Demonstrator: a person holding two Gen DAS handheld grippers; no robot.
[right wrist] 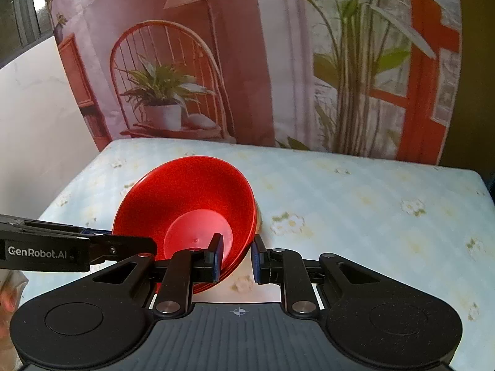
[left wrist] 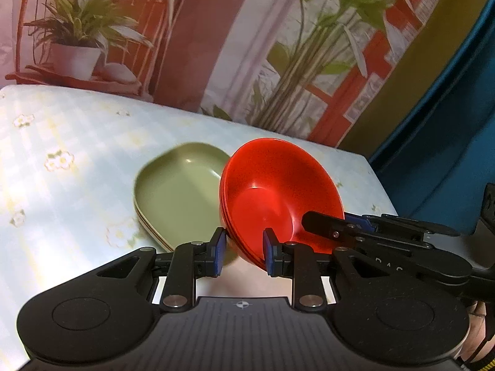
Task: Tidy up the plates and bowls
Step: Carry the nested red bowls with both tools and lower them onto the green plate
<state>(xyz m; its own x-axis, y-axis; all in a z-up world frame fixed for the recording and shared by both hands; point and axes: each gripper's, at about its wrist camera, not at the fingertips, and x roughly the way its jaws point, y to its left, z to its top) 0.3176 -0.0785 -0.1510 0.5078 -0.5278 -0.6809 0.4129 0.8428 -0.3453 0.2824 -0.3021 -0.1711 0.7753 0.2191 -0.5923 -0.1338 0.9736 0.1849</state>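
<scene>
A stack of red bowls [left wrist: 278, 191] is tilted and held at its near rim by both grippers over the table; it also shows in the right wrist view [right wrist: 191, 204]. My left gripper [left wrist: 243, 253] has its blue pads on either side of the stack's left rim. My right gripper [right wrist: 236, 256] has its pads on either side of the right rim; it also shows in the left wrist view [left wrist: 337, 228]. A stack of green plates [left wrist: 179, 194] lies on the table just left of and behind the bowls.
The table [right wrist: 371, 204] has a pale blue flowered cloth. A printed backdrop with a chair and plants stands behind its far edge. A dark blue curtain [left wrist: 448, 123] hangs at the right. A white wall [right wrist: 37, 117] is at the left.
</scene>
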